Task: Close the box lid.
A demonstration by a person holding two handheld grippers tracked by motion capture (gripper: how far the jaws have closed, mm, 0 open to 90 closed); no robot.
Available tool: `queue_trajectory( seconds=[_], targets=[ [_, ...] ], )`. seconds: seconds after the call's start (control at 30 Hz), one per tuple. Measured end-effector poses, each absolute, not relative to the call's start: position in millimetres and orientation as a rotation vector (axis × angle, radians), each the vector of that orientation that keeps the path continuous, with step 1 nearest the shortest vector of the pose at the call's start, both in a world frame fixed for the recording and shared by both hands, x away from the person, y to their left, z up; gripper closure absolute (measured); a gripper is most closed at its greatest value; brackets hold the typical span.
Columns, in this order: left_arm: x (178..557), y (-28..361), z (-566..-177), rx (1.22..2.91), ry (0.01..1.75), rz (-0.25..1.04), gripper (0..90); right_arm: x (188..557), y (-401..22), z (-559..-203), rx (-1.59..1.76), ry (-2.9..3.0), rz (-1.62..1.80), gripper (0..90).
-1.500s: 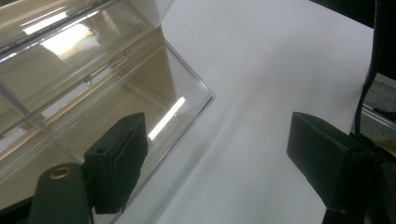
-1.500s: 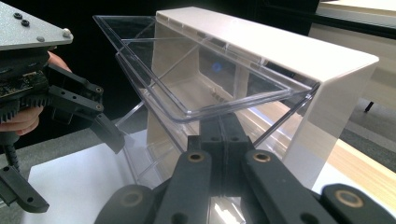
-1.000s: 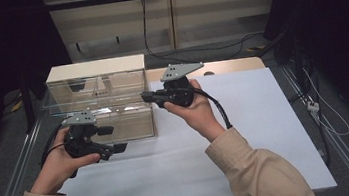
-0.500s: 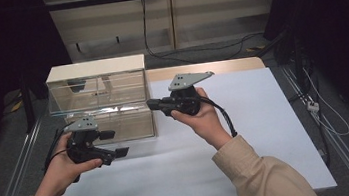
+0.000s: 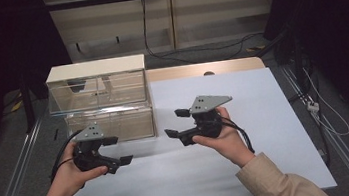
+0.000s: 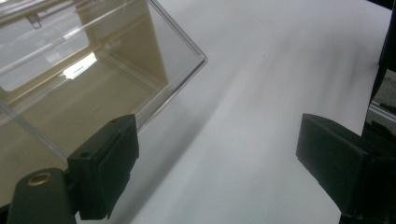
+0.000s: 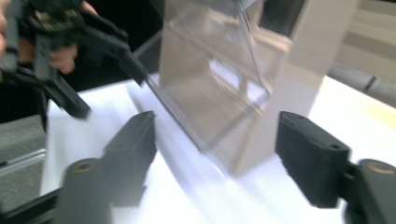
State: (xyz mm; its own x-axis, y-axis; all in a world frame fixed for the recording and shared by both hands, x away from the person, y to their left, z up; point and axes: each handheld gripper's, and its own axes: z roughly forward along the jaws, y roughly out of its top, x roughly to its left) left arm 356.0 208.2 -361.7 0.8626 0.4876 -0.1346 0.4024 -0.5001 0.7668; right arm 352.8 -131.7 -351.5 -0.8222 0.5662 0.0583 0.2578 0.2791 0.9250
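Both hands have drawn back toward the bottom of the high view since half a second ago. The left gripper (image 5: 112, 151) sits lower left, jaws spread, empty. The right gripper (image 5: 177, 123) is mid-frame, jaws also spread, holding nothing. The clear drawer box (image 5: 100, 102) stands upper left on the white sheet (image 5: 245, 119); its lower drawer seems pulled out, though reflections blur it.
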Motion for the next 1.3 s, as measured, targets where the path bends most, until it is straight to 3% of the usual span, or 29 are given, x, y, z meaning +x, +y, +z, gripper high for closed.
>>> queue_trajectory(
  seconds=[0.4, 1.3],
  targets=[
    [353.7, 211.6, -380.3, 2.168, 0.645, 0.141, 9.5, 338.0, -177.2, -384.2, 0.85, 2.255, 1.49, 18.7],
    [356.3, 214.3, -407.0, 2.215, 0.667, 0.165, 9.5, 314.0, -243.4, -419.5, 0.972, 2.254, 1.313, 17.5]
  ],
)
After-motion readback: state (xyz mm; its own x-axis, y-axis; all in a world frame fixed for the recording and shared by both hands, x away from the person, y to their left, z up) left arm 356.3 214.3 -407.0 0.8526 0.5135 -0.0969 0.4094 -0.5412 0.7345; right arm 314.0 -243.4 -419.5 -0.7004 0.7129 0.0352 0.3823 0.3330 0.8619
